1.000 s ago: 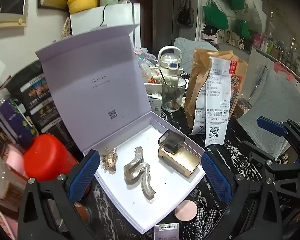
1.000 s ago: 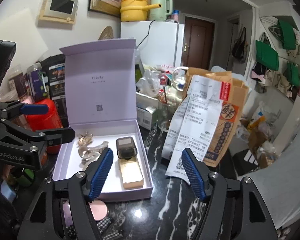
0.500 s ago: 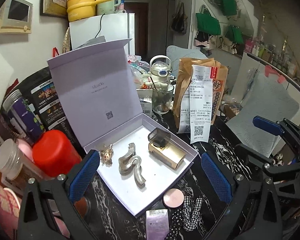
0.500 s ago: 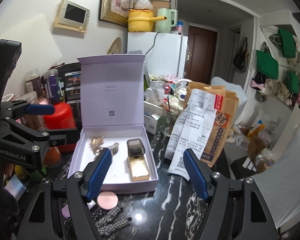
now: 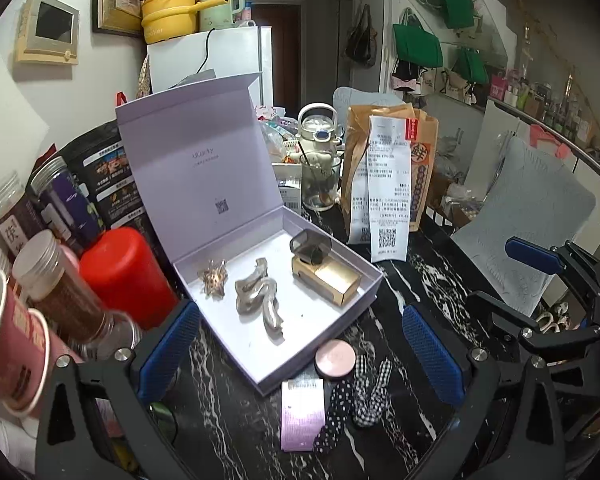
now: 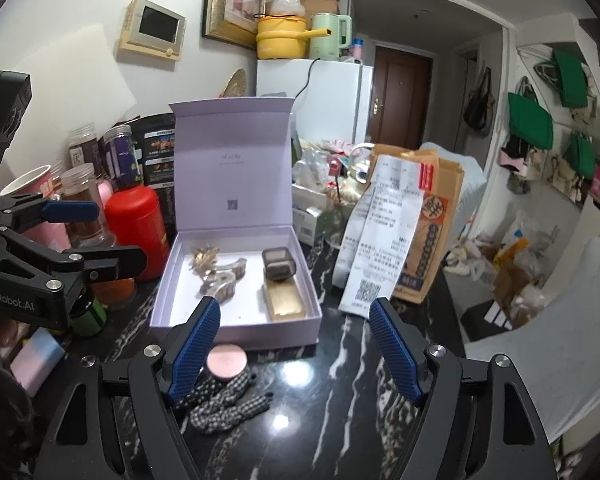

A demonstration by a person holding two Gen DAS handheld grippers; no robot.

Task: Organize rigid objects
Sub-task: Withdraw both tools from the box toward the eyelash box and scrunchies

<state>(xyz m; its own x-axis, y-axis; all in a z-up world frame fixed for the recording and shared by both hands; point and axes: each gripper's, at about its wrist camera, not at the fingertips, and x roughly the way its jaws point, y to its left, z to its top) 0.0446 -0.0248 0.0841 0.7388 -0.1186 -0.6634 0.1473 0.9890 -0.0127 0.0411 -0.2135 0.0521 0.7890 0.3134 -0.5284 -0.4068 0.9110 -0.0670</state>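
Since the earlier frames both grippers have been drawn back from the gift box point(image 5: 364, 280), so that more of the near tabletop is seen, and the jaws of the right gripper point(image 6: 294, 344) have just been opening, with nothing between them. The left gripper point(image 5: 300, 352) is held wide apart and empty.

The lilac box stands open on the black marbled table point(image 6: 340, 400), its lid upright at the far side. Inside it, a gold star-shaped clip point(image 5: 214, 279) lies at the left, a silver wavy hair clip point(image 5: 260, 300) in the middle, and a gold perfume bottle point(image 5: 324, 272) with a dark cap on its side at the right.

Just near of the box a round pink compact point(image 5: 335, 359) is seen, touching a heap of black-and-white checked scrunchies point(image 5: 360, 396); a pale purple card point(image 5: 302, 414) lies to their left. A red canister point(image 5: 122, 268) stands left of the box, with jars point(image 5: 56, 280) nearer left. A brown paper bag point(image 5: 420, 168) with long receipts stands at the far right, a glass cup point(image 5: 320, 184) beside it.
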